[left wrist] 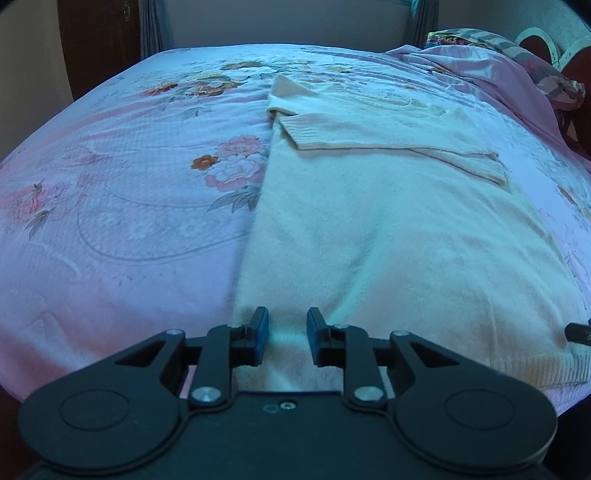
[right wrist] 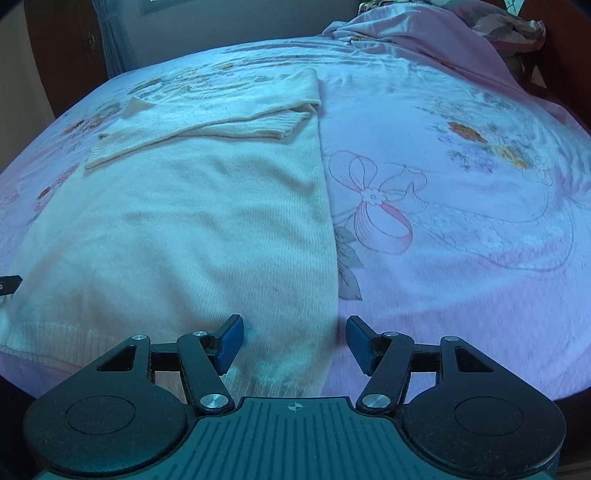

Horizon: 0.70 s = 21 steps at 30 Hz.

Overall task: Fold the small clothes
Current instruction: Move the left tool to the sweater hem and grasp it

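Left wrist view: one cream knitted sweater [left wrist: 388, 229] lies flat on a bed covered by a pink floral bedspread [left wrist: 110, 206]. Its two sleeves are folded across the chest, ribbed cuffs showing, and its ribbed hem lies nearest the camera at the bed's edge. The left gripper [left wrist: 287, 338] hovers over the hem's left corner, blue pads slightly apart with nothing clamped between them. In the right wrist view, the right gripper [right wrist: 294, 345] hangs over the hem's right corner, its pads wide apart, also empty. One crumpled pink blanket [right wrist: 424, 29] is heaped at the bed's far right corner.
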### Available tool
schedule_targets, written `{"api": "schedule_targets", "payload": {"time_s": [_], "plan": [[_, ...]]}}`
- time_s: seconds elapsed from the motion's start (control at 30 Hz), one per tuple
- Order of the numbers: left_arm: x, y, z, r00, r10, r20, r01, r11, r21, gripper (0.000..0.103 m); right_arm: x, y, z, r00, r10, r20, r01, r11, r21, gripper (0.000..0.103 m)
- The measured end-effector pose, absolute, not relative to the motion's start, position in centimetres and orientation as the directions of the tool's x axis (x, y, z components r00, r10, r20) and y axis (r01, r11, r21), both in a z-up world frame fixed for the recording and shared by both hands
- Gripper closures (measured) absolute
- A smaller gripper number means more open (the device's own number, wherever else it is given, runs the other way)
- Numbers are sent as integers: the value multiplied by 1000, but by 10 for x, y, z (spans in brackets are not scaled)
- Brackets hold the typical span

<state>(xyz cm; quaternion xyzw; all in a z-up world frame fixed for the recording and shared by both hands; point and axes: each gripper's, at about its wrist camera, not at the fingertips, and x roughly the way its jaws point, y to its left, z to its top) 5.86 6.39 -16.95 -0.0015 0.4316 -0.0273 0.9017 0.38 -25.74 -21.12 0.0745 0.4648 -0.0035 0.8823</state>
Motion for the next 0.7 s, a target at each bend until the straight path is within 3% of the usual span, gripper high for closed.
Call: {"api": "schedule_targets", "payload": {"time_s": [0.27,0.7], "plan": [[47,97,-168,602,-40,-797,-36,996,-77,76,-7,-274,-217,515,125,-848,118,969,215,42],[41,102,-186,518,-182,-836,-2,977,-214,75,-12,-273,-222,481,189,-856,118,954,277,42]]}}
